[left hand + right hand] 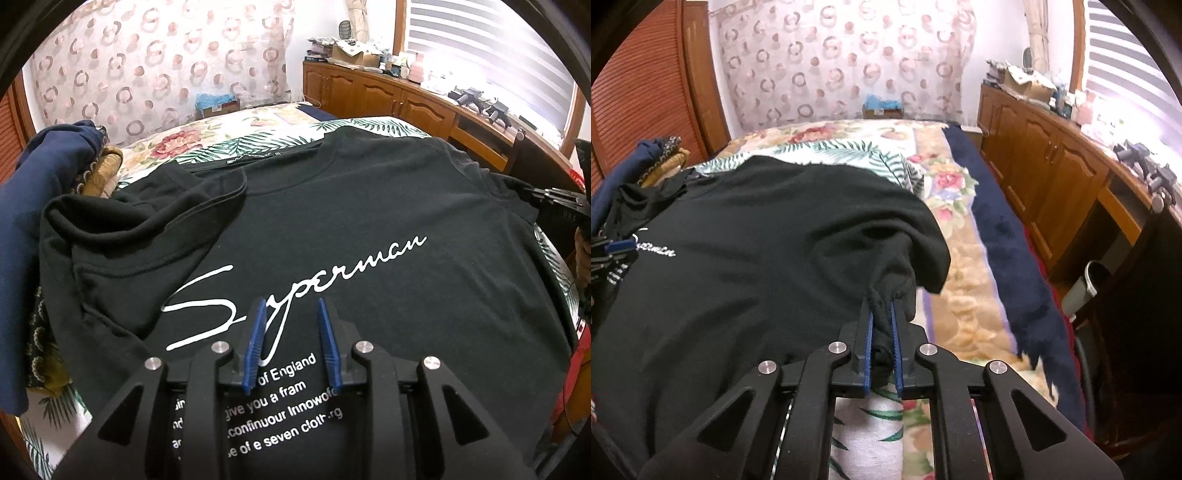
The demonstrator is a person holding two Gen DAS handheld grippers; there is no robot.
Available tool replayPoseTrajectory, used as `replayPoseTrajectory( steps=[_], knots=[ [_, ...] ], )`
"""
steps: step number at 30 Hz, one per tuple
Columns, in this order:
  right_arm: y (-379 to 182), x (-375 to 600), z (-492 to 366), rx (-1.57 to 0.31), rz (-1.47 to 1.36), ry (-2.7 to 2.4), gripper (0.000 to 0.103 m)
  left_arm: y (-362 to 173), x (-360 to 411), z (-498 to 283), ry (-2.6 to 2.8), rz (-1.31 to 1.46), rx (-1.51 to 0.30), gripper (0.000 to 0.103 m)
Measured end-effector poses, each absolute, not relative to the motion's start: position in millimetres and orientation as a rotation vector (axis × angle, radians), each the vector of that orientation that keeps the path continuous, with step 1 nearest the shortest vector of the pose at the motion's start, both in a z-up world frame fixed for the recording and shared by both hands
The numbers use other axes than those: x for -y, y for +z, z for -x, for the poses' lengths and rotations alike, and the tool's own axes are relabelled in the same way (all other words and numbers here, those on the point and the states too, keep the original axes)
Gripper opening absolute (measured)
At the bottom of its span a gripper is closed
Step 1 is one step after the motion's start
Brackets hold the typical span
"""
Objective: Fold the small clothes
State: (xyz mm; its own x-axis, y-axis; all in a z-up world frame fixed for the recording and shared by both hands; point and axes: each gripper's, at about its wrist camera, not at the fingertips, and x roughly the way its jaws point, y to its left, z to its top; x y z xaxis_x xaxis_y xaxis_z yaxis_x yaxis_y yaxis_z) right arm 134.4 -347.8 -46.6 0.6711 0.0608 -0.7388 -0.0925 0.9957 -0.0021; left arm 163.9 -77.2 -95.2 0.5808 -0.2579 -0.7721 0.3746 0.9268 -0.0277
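Note:
A black T-shirt [369, 206] with white "Superman" script lies front up on the bed. Its left sleeve [122, 221] is folded in over the chest. My left gripper [291, 301] hovers over the print with its blue pads apart and only flat printed cloth showing between them. My right gripper [880, 306] is shut on a bunched piece of the T-shirt [757, 240] at its right sleeve, and black cloth sticks out past the fingertips. The right gripper [554, 199] also shows at the shirt's right edge in the left wrist view. The left gripper [613, 251] shows at the far left of the right wrist view.
A heap of navy and patterned clothes [26, 206] lies left of the shirt. The floral bedspread [960, 280] and a navy blanket [1008, 240] run along the right. Wooden cabinets [1052, 173] with clutter on top line the right wall. A grey bin [1082, 284] stands by the bed.

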Motion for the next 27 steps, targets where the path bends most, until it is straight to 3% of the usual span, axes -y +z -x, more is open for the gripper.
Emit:
replayPoseTrajectory(
  steps=[16, 23, 27],
  knots=[
    [11, 269, -155, -0.655, 0.083, 0.269, 0.005, -95, 80, -162, -0.364, -0.165, -0.873, 0.029],
    [-23, 220, -156, -0.77, 0.098, 0.417, 0.005, -95, 80, -164, -0.371, -0.149, -0.878, 0.029],
    [-48, 213, -150, -0.844, 0.109, 0.429, 0.006, -95, 81, -167, -0.362, -0.135, -0.882, 0.035]
  ],
)
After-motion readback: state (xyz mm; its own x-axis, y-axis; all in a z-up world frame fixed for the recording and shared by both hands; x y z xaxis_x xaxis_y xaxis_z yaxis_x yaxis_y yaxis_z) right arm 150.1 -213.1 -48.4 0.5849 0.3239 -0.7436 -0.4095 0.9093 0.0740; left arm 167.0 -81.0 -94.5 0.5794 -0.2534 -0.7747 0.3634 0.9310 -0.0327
